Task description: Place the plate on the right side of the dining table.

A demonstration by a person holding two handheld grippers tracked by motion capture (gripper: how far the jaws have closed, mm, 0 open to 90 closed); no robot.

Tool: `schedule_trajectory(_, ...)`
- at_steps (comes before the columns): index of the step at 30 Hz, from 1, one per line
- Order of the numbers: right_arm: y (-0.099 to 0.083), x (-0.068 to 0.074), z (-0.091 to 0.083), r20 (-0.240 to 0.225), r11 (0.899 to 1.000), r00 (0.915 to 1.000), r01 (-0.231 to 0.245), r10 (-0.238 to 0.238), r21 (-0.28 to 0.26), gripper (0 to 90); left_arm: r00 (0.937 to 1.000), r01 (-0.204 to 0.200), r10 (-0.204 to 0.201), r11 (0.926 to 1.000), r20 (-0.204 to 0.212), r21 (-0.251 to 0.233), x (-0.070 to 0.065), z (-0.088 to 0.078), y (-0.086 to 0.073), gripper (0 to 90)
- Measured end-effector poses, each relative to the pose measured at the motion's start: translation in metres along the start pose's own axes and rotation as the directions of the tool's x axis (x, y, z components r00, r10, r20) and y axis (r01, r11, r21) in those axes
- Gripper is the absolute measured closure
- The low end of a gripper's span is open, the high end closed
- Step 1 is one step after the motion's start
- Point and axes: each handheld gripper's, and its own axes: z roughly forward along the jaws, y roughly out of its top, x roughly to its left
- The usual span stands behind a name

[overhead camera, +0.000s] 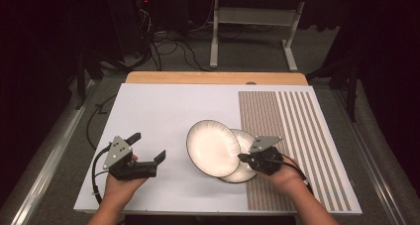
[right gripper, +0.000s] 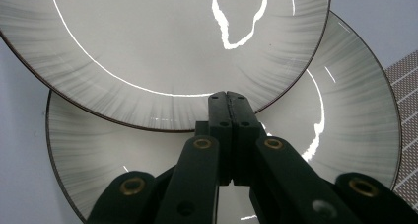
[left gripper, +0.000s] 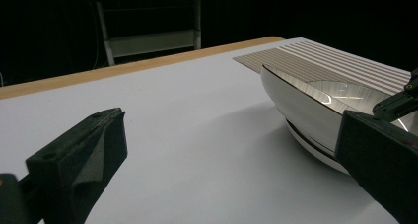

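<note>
The right gripper (overhead camera: pixel 243 157) clamps the rim of the upper plate (overhead camera: pixel 212 146), tilted over the lower plate (overhead camera: pixel 243 171), while the left gripper (overhead camera: pixel 147 146) hovers open above the table (overhead camera: pixel 158 111).

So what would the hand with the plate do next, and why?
Probably lift a little higher and carry the upper plate clear. The right gripper is shut on its rim, and it is tilted, overlapping the lower plate. The left gripper waits open beside them.
</note>
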Motion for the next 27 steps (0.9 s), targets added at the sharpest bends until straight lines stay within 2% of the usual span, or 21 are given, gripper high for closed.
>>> schedule_trajectory(3, 0.000, 0.000, 0.000, 0.000, 1.000, 1.0000, -0.008, 0.008, 0.001, 90.0, 1.0000, 0.002, -0.002, 1.0000, 0.003, 0.004, -0.001, 0.001, 0.001, 0.0)
schedule_trajectory(8, 0.000, -0.001, -0.001, 0.002, 1.000, 0.9999, -0.011, 0.011, 0.003, 90.0, 0.9995, 0.023, -0.023, 0.9996, 0.022, 0.019, -0.007, 0.009, 0.010, 0.0)
schedule_trajectory(12, 0.000, -0.001, 0.000, 0.005, 1.000, 1.0000, -0.007, 0.007, 0.001, 90.0, 0.9983, 0.030, -0.032, 0.9988, 0.049, 0.040, -0.016, 0.019, 0.018, 0.0)
schedule_trajectory(15, 0.000, -0.001, 0.000, 0.004, 1.000, 0.9999, -0.011, 0.011, 0.002, 90.0, 0.9971, 0.034, -0.039, 0.9968, 0.066, 0.072, -0.024, 0.030, 0.023, 0.0)
schedule_trajectory(18, 0.000, -0.001, -0.001, 0.003, 1.000, 1.0000, -0.008, 0.008, 0.003, 90.0, 0.9941, 0.056, -0.066, 0.9924, 0.087, 0.110, -0.029, 0.041, 0.029, 0.0)
schedule_trajectory(22, 0.000, -0.001, -0.001, 0.003, 1.000, 1.0000, 0.001, -0.001, 0.003, 90.0, 0.9888, 0.077, -0.098, 0.9802, 0.113, 0.183, -0.035, 0.058, 0.034, 0.0)
schedule_trajectory(23, 0.000, -0.001, -0.001, 0.003, 1.000, 1.0000, 0.001, -0.001, 0.003, 90.0, 0.9888, 0.077, -0.098, 0.9802, 0.113, 0.183, -0.035, 0.058, 0.034, 0.0)
schedule_trajectory(24, 0.000, -0.001, -0.001, 0.003, 1.000, 1.0000, 0.003, -0.003, 0.003, 90.0, 0.9872, 0.082, -0.108, 0.9754, 0.118, 0.205, -0.036, 0.062, 0.034, 0.0)
schedule_trajectory(26, 0.000, -0.001, -0.001, 0.004, 1.000, 1.0000, 0.009, -0.009, 0.003, 90.0, 0.9826, 0.095, -0.132, 0.9627, 0.131, 0.253, -0.038, 0.069, 0.033, 0.0)
schedule_trajectory(27, 0.000, -0.001, -0.001, 0.005, 1.000, 0.9999, 0.010, -0.010, 0.006, 90.0, 0.9772, 0.112, -0.159, 0.9482, 0.140, 0.297, -0.040, 0.076, 0.032, 0.0)
